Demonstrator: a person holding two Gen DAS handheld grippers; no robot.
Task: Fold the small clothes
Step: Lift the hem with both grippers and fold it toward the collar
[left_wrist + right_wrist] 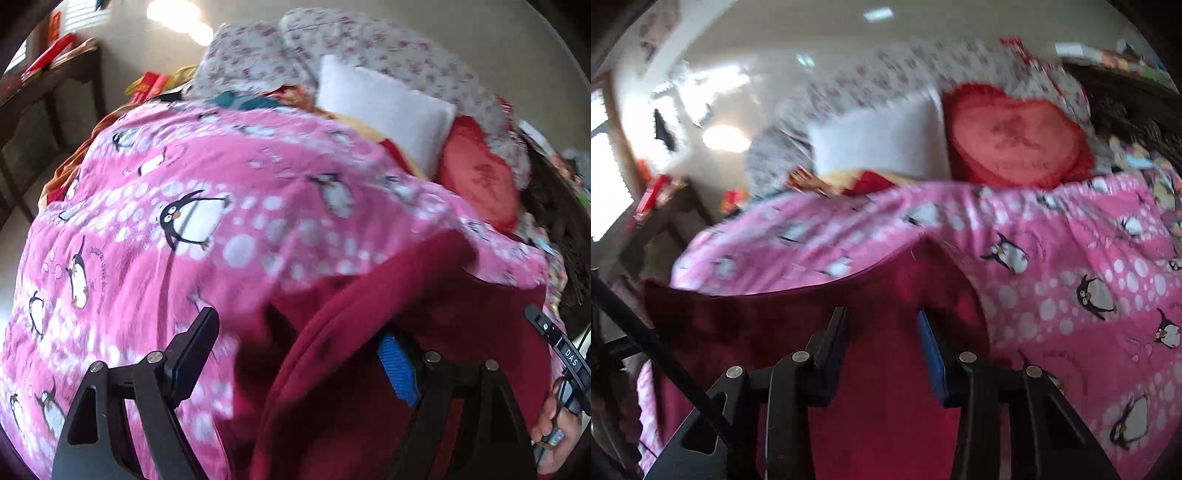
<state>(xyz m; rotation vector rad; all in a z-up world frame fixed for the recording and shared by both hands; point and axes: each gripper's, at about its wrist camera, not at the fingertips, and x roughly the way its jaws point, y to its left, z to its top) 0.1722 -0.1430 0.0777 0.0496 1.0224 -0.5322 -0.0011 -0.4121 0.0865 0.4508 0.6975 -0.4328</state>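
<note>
A dark red garment [369, 332] lies on a pink penguin-print bedspread [166, 221]. My left gripper [295, 354] is open, its jaws wide apart, with the garment bunched between and over the right finger. In the right wrist view the same garment [775, 325] spreads left and under my right gripper [882, 332], which is open with a moderate gap; cloth lies between the fingers but is not pinched. The bedspread [1071, 277] fills the right side. The other gripper's handle and a hand [561, 406] show at the right edge of the left wrist view.
At the bed's head lie a white pillow [882, 140], a red heart cushion [1015, 136] and floral bedding [369, 48]. A dark wooden shelf [48, 96] with red items stands left of the bed. A dark headboard [1126, 103] is at right.
</note>
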